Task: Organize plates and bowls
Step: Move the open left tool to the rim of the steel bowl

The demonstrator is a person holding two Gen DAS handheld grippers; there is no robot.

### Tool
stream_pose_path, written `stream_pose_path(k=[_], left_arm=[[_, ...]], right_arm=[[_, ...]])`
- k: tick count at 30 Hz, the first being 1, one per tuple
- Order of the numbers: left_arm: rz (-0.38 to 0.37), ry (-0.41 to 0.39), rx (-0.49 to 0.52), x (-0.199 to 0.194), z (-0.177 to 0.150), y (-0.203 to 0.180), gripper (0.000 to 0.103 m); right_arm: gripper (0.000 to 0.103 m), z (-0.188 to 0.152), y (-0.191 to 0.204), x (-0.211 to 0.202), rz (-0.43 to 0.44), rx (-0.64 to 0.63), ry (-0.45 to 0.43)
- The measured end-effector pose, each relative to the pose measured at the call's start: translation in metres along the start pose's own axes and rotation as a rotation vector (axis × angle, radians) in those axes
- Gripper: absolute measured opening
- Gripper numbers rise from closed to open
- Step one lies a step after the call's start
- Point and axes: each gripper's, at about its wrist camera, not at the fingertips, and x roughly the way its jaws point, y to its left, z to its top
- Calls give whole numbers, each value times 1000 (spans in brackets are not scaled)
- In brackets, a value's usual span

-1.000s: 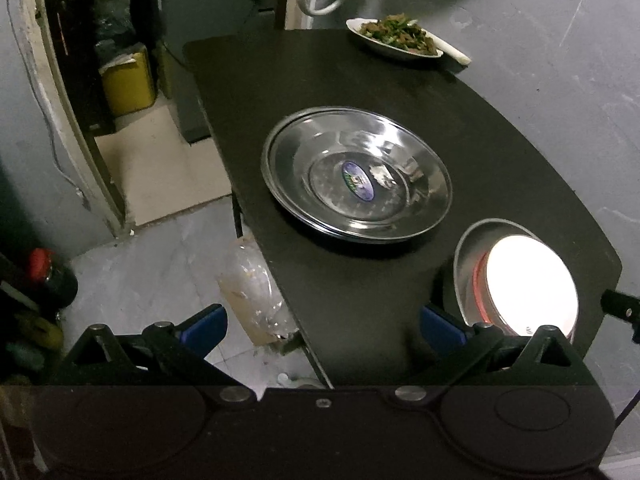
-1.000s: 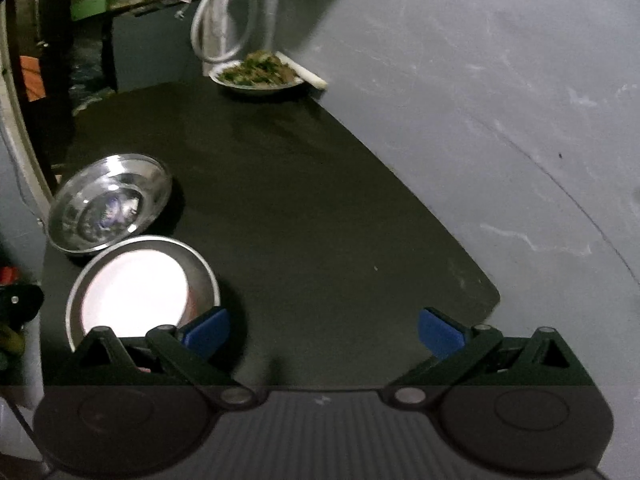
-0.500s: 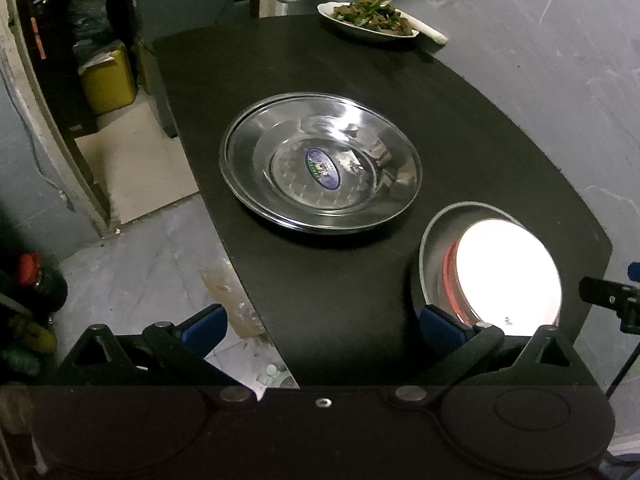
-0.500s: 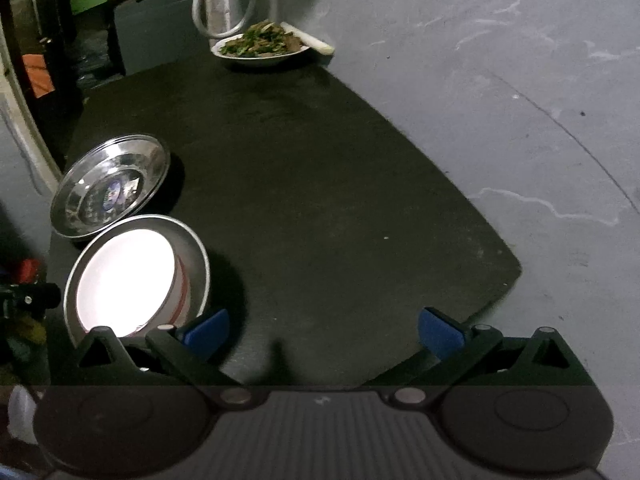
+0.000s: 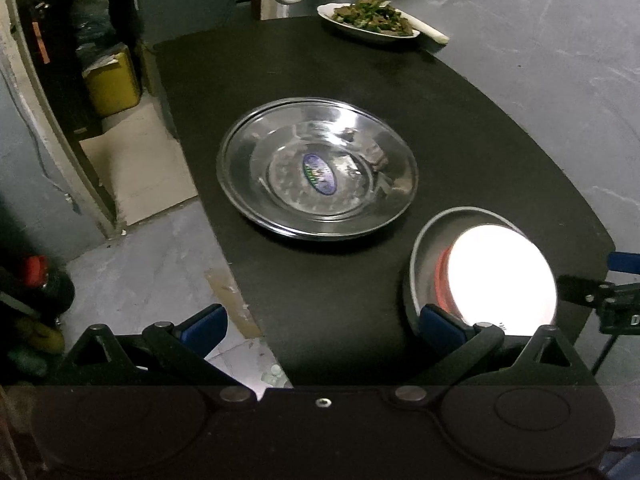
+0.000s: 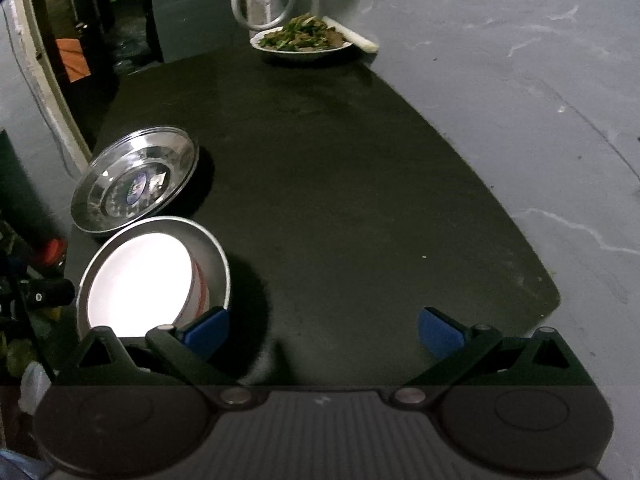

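A wide steel plate (image 5: 318,172) with a blue sticker lies on the black table (image 5: 460,112), near its left edge. To its right, at the near edge, a white bowl (image 5: 500,276) with a red band sits inside a steel bowl (image 5: 424,240). My left gripper (image 5: 322,322) hangs open above the near table edge, its right fingertip just before the steel bowl. In the right wrist view the steel plate (image 6: 134,178) and the white bowl (image 6: 138,284) lie at the left. My right gripper (image 6: 322,330) is open over bare table, its left fingertip beside the steel bowl (image 6: 218,256).
A white dish of cooked greens (image 5: 370,20) stands at the table's far end, dish of greens (image 6: 302,40) by a white hose. Grey floor lies to the right. Left of the table are a doorway, a yellow canister (image 5: 112,80) and bottles (image 5: 36,280).
Both views shifted slightly. The left gripper drew back a little and the plate sits more central. The right gripper moved forward toward the stacked bowls. Nothing was picked up.
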Motion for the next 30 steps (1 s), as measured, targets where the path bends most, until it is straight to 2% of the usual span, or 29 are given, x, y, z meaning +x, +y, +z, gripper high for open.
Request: stream_pose_path(k=[14,23,30], left_arm=[[-6,56,-5,15,-1,-12,102],[49,82,31,18,5,-22,102],[70,81,28,18,4,-26,101]], right_arm=[[103,5,-1,13,79,-45,6],[103,6,-1,26,126,-64,32],[103,9,-11,38,183,-19,62]])
